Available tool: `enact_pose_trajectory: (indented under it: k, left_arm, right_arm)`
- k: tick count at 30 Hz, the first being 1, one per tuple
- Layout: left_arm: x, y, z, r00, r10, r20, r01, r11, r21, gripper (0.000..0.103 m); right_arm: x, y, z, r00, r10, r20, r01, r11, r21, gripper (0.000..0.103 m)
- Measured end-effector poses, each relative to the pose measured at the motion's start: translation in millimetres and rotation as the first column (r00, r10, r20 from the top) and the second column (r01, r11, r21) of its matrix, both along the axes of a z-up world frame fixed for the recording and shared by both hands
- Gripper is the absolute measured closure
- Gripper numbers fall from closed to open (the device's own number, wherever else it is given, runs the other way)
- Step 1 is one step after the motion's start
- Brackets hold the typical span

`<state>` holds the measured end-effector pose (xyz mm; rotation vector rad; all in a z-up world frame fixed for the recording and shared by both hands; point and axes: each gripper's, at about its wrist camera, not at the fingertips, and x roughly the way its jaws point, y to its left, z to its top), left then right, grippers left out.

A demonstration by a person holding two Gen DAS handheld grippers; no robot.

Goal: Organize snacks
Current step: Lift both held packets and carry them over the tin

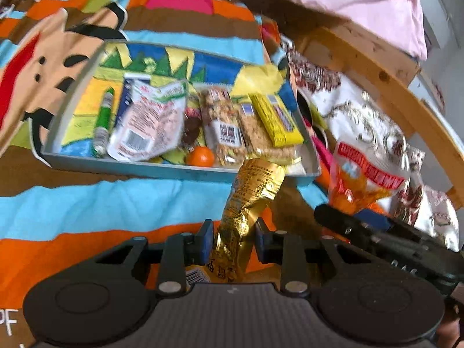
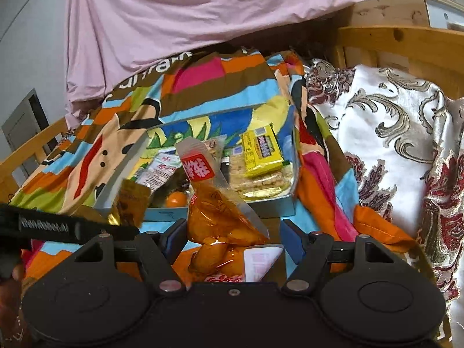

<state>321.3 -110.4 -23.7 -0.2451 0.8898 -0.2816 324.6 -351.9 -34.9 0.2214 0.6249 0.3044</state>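
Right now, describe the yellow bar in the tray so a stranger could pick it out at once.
Find the shallow grey tray on the striped bedspread. Look to its right end, where clear-wrapped cereal bars lie side by side. The yellow bar lies on top of them, slanted, the only solid bright yellow wrapper there, with a dark label on its face.
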Motion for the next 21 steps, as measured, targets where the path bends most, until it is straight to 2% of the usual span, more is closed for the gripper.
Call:
enact_pose_trajectory:
  k: [6, 11, 16, 21]
  left_arm:
    - [-2, 14, 25, 0.995, 0.051, 0.082, -0.05, 0.999, -0.007, 0.071]
    - [1, 21, 51, 0.977, 0.052, 0.208, -0.053, 0.999, 0.0, 0.071]
    - [20, 27, 72, 0.952, 0.092, 0.292, -0.097, 0.995, 0.003, 0.071]
    - [56, 28, 84, 0.945, 0.101, 0.311, -0.115, 0.993, 0.028, 0.071]
  right_arm:
    - [-4, 1, 10, 0.998, -0.002, 0.069, 0.0, 1.0, 0.028, 0.032]
    - [0, 2, 24, 0.984, -0.018, 0.178, 0.012, 0.999, 0.037, 0.032]
    - [31, 6, 40, 0.964, -0.037, 0.264, 0.024, 0.998, 0.053, 0.032]
    - [70, 10, 42, 0.958, -0.045, 0.282, 0.025, 0.997, 0.075, 0.032]
